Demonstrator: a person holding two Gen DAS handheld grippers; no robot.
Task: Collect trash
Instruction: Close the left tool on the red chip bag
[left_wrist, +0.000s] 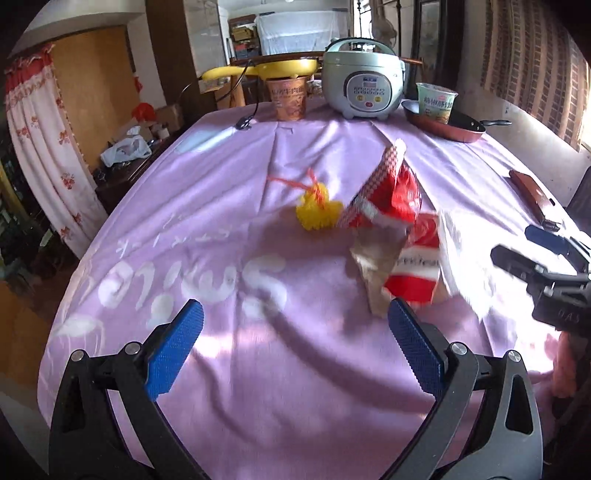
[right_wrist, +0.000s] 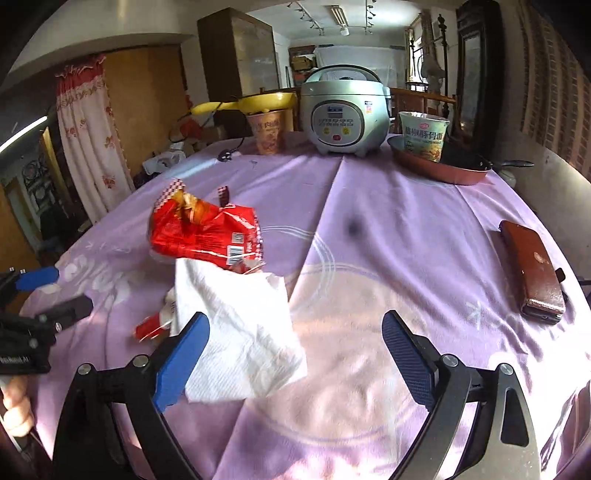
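A red snack wrapper (left_wrist: 388, 192) (right_wrist: 203, 230) lies crumpled mid-table on the purple cloth (left_wrist: 236, 229). A smaller red-and-white wrapper (left_wrist: 415, 269) (right_wrist: 153, 325) and a white paper napkin (right_wrist: 240, 332) (left_wrist: 461, 258) lie beside it. A yellow mesh ball with an orange string (left_wrist: 317, 208) sits left of the wrappers. My left gripper (left_wrist: 295, 343) is open and empty, short of the wrappers. My right gripper (right_wrist: 295, 354) is open and empty, its left finger (right_wrist: 183, 362) over the napkin's near edge. Each gripper shows in the other's view (left_wrist: 535, 254) (right_wrist: 48, 291).
At the table's far edge stand a rice cooker (left_wrist: 362, 79) (right_wrist: 345, 114), an orange noodle cup (left_wrist: 288, 98), a green noodle cup (right_wrist: 424, 136) in a red frying pan (right_wrist: 443, 162), and a cable plug (left_wrist: 243, 123). A brown-cased phone (right_wrist: 532, 273) lies at the right.
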